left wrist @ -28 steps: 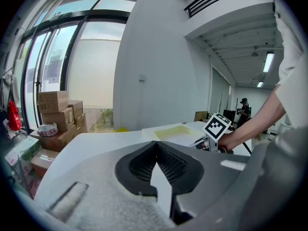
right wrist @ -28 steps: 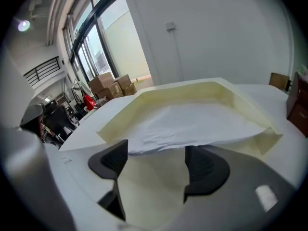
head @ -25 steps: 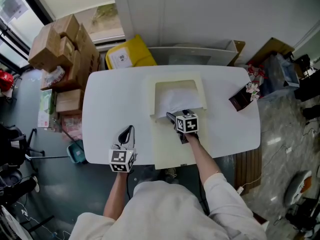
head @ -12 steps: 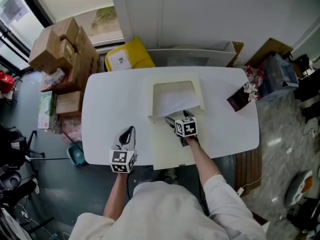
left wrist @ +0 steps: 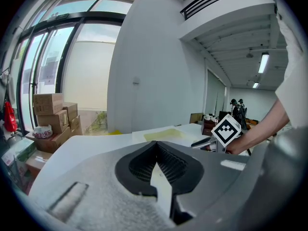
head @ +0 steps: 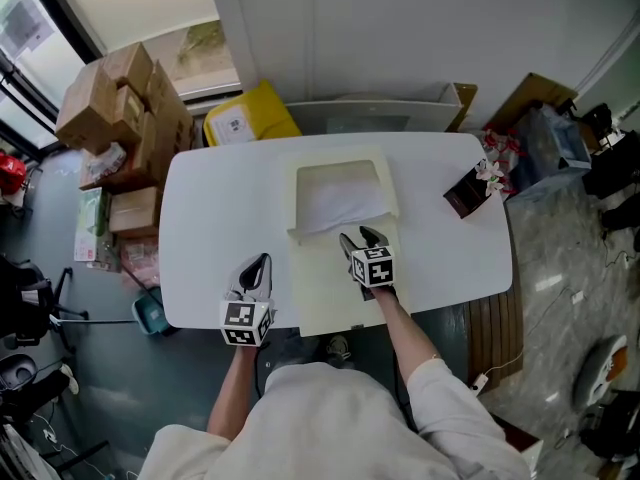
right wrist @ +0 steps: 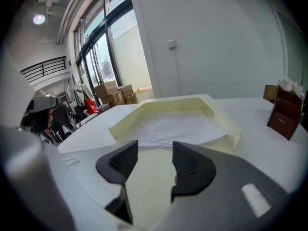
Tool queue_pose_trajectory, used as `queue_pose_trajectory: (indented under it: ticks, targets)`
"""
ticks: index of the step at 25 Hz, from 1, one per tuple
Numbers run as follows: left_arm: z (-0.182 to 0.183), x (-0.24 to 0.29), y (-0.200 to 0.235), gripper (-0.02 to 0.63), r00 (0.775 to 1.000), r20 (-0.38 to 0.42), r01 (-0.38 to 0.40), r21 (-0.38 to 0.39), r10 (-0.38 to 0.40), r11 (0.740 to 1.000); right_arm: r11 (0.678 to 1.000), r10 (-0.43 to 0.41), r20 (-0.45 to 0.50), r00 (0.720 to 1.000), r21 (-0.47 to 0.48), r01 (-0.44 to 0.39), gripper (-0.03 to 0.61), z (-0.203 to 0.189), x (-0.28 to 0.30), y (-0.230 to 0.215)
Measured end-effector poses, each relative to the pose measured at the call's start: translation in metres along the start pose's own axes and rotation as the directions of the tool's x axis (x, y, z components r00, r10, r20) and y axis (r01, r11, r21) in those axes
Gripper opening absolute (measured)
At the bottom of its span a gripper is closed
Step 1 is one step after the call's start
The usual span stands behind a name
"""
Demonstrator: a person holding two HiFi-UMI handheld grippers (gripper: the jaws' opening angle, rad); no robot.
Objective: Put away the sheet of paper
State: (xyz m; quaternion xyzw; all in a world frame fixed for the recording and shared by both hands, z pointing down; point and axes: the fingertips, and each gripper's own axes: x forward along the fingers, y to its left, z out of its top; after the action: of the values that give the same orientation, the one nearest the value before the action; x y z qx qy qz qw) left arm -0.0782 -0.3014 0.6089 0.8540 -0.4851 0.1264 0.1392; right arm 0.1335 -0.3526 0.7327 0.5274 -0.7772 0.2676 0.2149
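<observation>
We judge the sheet of paper [head: 338,202] all but put away: it lies inside the raised pocket of the cream folder [head: 325,298] at the frame's centre. Our right gripper [head: 360,238] hangs just below the pocket's mouth, its jaws parted and lately closing, with nothing between them. Our left gripper [head: 259,262], at lower left, has its jaws pressed together and holds nothing. Next we probably fold the flat flap over without dragging the sheet. The white table [head: 220,208] also bears a dark box with flowers [head: 472,190] at right, and cardboard boxes [head: 120,98] stack up at upper left
</observation>
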Motion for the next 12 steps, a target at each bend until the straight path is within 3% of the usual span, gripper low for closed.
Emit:
queue_pose_trajectory:
  ticks: [7,12]
  targets:
    - [0.007,-0.012,-0.017,0.000,1.000,0.025,-0.001,0.015,0.001,1.000,0.999,-0.030,0.089,0.996,-0.023,0.032,0.046,0.007,-0.039,0.001]
    - [0.009,-0.026,-0.029,0.000,0.999,0.041,-0.006,0.025,0.005,1.000,0.999,-0.024,0.144,0.989,-0.031,0.029,0.000,0.009,-0.064,0.005]
